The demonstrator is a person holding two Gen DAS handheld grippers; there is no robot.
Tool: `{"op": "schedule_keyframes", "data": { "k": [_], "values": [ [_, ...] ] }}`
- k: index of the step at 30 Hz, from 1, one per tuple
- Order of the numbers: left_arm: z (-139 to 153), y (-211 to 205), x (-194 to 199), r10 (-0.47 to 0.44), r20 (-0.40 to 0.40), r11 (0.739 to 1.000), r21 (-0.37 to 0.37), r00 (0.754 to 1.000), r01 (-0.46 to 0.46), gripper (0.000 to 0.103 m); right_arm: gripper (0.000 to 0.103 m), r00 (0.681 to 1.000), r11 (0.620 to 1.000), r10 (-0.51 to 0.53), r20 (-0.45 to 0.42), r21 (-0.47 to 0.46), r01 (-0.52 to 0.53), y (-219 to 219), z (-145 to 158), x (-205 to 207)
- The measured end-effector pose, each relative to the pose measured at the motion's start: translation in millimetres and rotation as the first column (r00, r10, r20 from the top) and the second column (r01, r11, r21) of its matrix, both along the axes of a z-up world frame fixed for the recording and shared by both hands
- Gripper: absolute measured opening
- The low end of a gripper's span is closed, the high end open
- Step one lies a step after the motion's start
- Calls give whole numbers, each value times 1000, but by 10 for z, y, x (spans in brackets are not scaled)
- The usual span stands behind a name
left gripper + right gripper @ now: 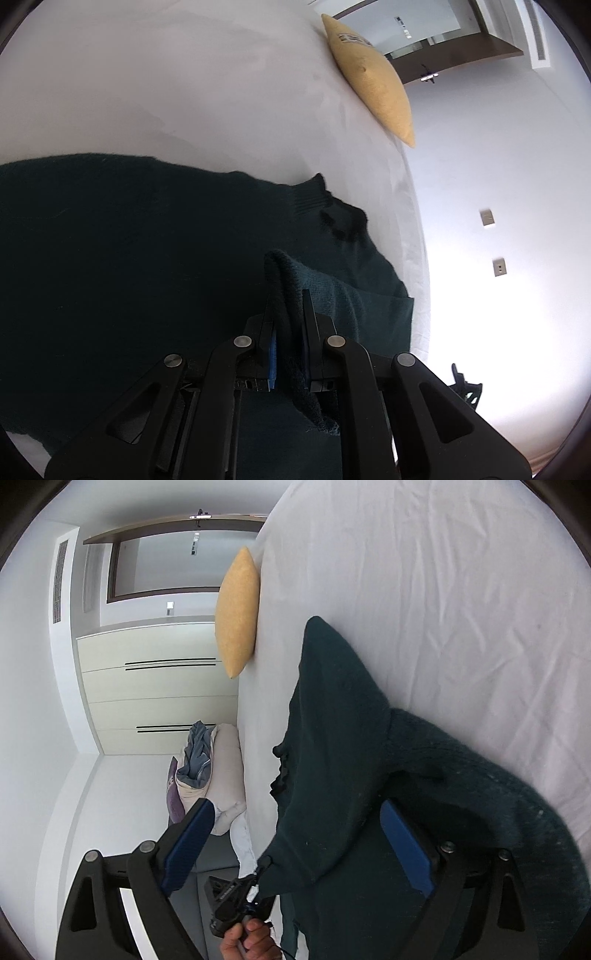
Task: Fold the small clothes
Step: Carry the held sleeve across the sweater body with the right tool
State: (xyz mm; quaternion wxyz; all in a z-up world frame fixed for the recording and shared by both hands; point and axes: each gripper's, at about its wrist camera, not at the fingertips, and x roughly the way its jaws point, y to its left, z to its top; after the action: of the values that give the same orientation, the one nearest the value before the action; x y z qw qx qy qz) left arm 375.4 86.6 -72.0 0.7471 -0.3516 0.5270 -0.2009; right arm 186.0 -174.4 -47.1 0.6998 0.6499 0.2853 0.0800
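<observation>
My left tongs [290,314] are clamped on a bunched edge of the dark green sweater [129,258]; my right tongs [295,834] gape wide, the knit draped between and over the far finger, unheld. The sweater spreads on the white bed [166,85], its long axis running ahead and leftward from the left tongs. A yellow cushion [373,81] lies well apart, nothing blocking the fold.
</observation>
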Motion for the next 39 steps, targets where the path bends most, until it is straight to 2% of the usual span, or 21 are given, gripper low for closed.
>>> {"op": "schedule_keyframes", "data": {
  "k": [8,15,19,24,31,34,37,39],
  "values": [
    [-274,69,-124,-9,-25,1000,30,1000,9,8,97,999,998,-31,-15,-53,30,-94,-1,125],
    [-438,-84,-94,-6,-33,1000,27,999,7,8,94,995,996,-93,32,19,93,-319,-105,84],
    [-448,-110,-52,-7,-33,1000,27,999,8,8,92,994,995,-99,34,5,99,-311,-131,94],
    [-428,-100,-35,0,-20,1000,31,1000,1,8,93,999,995,-49,21,-82,51,-170,-43,107],
    [-363,-135,-67,-43,-23,993,109,999,45,11,95,998,989,19,-57,-142,-27,-120,95,-68],
    [-305,-89,-106,-67,-37,983,167,997,73,11,96,999,983,21,-47,-180,-29,-174,239,-136],
    [-159,-49,-169,-49,-48,952,300,998,62,11,96,999,971,38,-8,-236,-38,-227,432,-58],
    [56,-103,-243,-13,11,876,481,1000,6,11,96,999,958,54,-4,-280,-54,-259,521,67]
  ]
}}
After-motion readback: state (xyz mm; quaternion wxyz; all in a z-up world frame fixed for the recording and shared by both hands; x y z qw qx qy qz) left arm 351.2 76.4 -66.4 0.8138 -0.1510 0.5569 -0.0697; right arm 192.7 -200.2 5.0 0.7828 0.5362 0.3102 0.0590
